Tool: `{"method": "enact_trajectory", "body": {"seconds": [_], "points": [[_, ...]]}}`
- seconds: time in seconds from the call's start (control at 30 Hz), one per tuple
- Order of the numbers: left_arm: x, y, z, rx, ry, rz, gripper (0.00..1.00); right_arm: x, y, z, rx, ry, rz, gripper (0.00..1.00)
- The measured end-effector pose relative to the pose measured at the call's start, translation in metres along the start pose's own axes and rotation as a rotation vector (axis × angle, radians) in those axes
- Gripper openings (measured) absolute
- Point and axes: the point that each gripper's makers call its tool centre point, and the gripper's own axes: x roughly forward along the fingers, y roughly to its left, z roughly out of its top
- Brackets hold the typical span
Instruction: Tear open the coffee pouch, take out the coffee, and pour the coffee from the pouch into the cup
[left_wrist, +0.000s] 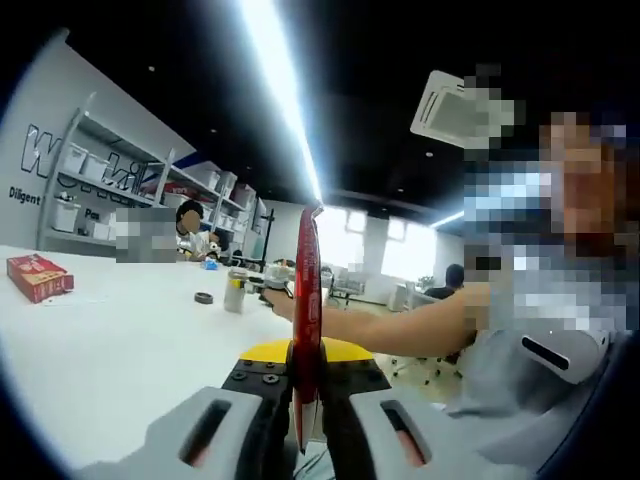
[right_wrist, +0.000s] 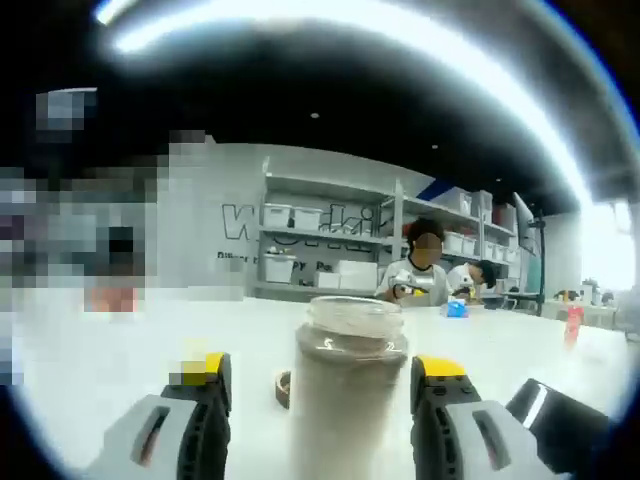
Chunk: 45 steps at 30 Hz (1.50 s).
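Observation:
A red coffee pouch (left_wrist: 307, 300) stands edge-on in the left gripper view, rising straight up from my left gripper (left_wrist: 306, 392), which is shut on its lower end. Beyond the pouch a person's arm (left_wrist: 400, 330) stretches over the white table (left_wrist: 110, 350) towards a small pale cup (left_wrist: 235, 292). In the right gripper view the same cup (right_wrist: 350, 385), translucent with a wide rim, stands upright close in front. My right gripper (right_wrist: 322, 378) is open, its yellow-tipped jaws on either side of the cup. A gap shows at the left jaw.
A red box (left_wrist: 38, 277) lies on the table at the far left. A small dark ring (right_wrist: 283, 388) sits just left of the cup. Shelves with white bins (right_wrist: 340, 260) line the back wall, and people sit at the far end of the table.

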Motion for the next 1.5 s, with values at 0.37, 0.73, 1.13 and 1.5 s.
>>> {"method": "enact_trajectory", "body": {"seconds": [0.37,0.73,1.13,1.5], "points": [[-0.003,0.019,-0.007,-0.032,0.002,0.027,0.12,0.015,-0.008,-0.009,-0.040,0.011,-0.008,0.69],[0.015,0.025,-0.022,-0.063,0.040,0.022,0.12,0.015,-0.020,-0.012,0.044,-0.022,0.022,0.54],[0.005,0.017,-0.012,-0.046,0.022,0.020,0.12,-0.015,0.023,-0.005,0.052,0.000,0.179,0.54],[-0.014,0.021,-0.004,-0.013,0.002,0.074,0.12,-0.074,0.147,0.008,0.062,-0.045,0.441,0.54]]}}
